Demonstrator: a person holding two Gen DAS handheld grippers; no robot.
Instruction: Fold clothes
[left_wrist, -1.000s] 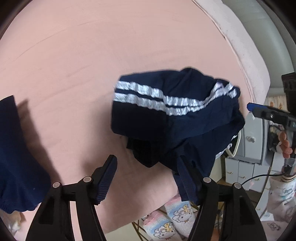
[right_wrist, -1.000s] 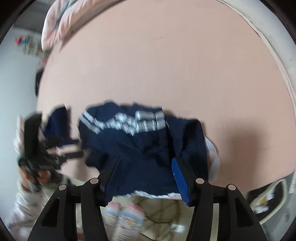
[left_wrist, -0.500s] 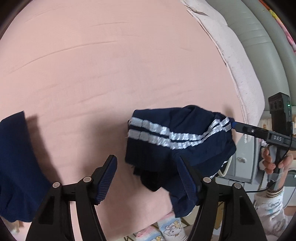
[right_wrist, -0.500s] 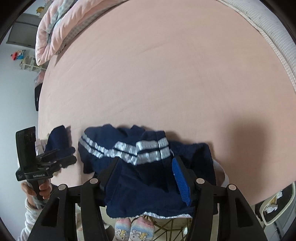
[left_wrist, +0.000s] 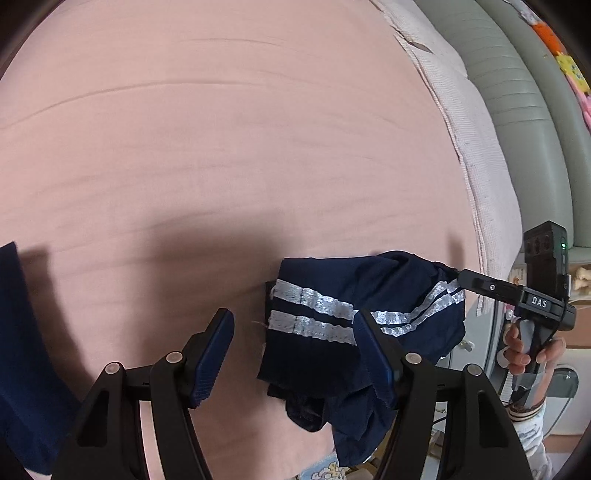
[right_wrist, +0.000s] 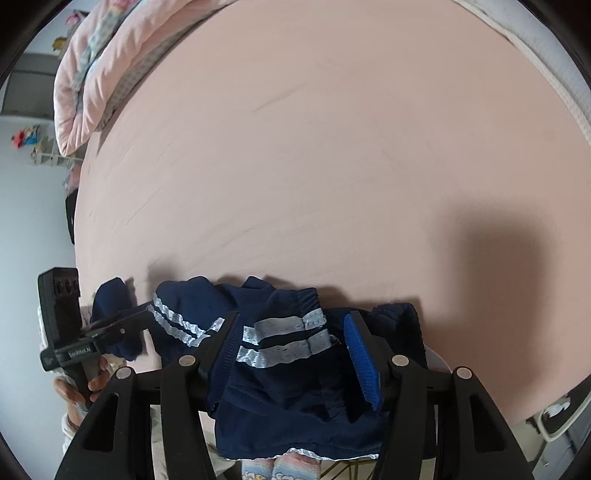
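I see the crumpled navy shorts at the near edge of the pink bed; my right gripper straddles them wide apart, my left gripper gapes, gripping nothing

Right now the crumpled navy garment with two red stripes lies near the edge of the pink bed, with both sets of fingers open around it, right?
Not quite: the stripes on the navy garment are silvery white, not red, as the right wrist view shows. The rest holds: it lies crumpled near the edge of the pink bed, with both sets of fingers open around it.
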